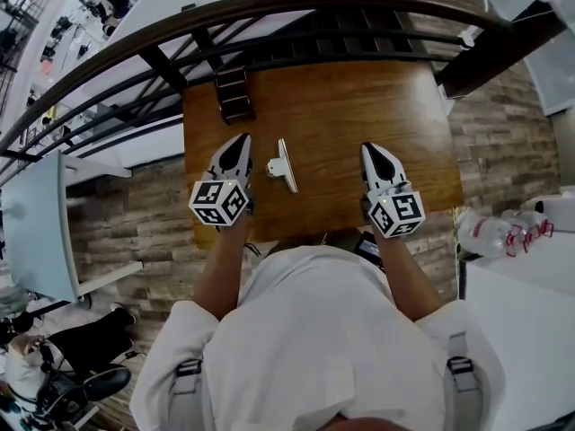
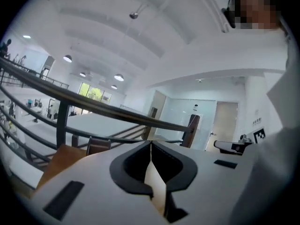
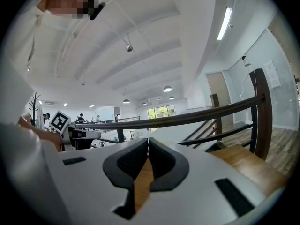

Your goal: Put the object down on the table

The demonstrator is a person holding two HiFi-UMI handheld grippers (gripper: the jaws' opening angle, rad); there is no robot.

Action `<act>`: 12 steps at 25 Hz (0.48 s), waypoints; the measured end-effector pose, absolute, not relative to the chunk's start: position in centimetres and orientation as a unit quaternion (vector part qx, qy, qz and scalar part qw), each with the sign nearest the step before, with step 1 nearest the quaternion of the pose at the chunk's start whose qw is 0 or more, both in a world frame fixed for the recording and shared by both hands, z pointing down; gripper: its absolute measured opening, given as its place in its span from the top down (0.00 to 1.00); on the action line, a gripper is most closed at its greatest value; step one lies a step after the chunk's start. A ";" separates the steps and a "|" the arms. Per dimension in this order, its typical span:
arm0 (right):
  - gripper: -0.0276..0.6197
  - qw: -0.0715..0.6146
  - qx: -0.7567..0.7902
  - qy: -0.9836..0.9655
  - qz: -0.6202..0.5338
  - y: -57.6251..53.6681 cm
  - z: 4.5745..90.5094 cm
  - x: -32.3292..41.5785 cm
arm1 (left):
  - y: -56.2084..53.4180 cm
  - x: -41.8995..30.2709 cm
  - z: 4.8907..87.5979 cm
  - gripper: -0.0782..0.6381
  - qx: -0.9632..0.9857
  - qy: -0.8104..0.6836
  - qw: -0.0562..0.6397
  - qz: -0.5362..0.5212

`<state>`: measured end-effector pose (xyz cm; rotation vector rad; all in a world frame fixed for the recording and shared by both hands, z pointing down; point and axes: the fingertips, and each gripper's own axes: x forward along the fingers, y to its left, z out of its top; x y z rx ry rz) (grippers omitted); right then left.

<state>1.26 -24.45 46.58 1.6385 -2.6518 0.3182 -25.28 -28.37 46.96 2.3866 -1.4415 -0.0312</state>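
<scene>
We see both hand-held grippers resting low on the wooden bench (image 1: 341, 106), one in each hand, their marker cubes toward the person and their jaws pointing away toward the railing (image 1: 269, 12). The left hand-held gripper (image 1: 241, 142) has its jaws pressed together; in its own view (image 2: 150, 144) the dark pads meet at the tips and nothing sits between them. The right hand-held gripper (image 1: 368, 149) is likewise closed and empty, and in its own view (image 3: 148, 139) the pads touch along a thin seam with only the bench wood showing below. The white object (image 1: 283, 164) lies on the bench between the two hand-held grippers, just beside the left one but apart from it, and well apart from the right one. We cannot tell what the object is beyond a slim white piece with a broader end nearer the person. At the far left corner of the bench stands a small dark rack (image 1: 234, 94), close to the railing. Off the bench to the right, a clear plastic bottle (image 1: 490, 233) lies on its side.
</scene>
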 end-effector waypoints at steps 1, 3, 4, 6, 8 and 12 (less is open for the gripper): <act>0.92 0.001 0.523 -0.847 0.099 -24.4 46.1 1.2 | -28.0 -25.0 45.8 0.86 0.847 -0.507 0.156 -0.012; 0.92 -0.004 0.521 -0.848 0.093 -24.4 45.3 0.9 | -27.3 -24.6 43.7 0.86 0.854 -0.507 0.118 -0.013; 0.92 -0.006 0.520 -0.849 0.090 -24.3 44.9 0.7 | -26.9 -24.4 42.7 0.87 0.855 -0.508 0.101 -0.016; 0.92 -0.009 0.519 -0.851 0.082 -24.3 44.0 0.4 | -26.1 -24.1 40.9 0.87 0.856 -0.510 0.074 -0.026; 0.92 -0.012 0.518 -0.852 0.074 -24.2 43.2 0.1 | -25.3 -24.0 39.5 0.87 0.855 -0.515 0.051 -0.034; 0.92 -0.008 0.517 -0.854 0.060 -24.1 42.3 -0.4 | -24.0 -24.3 38.3 0.87 0.846 -0.533 0.015 -0.035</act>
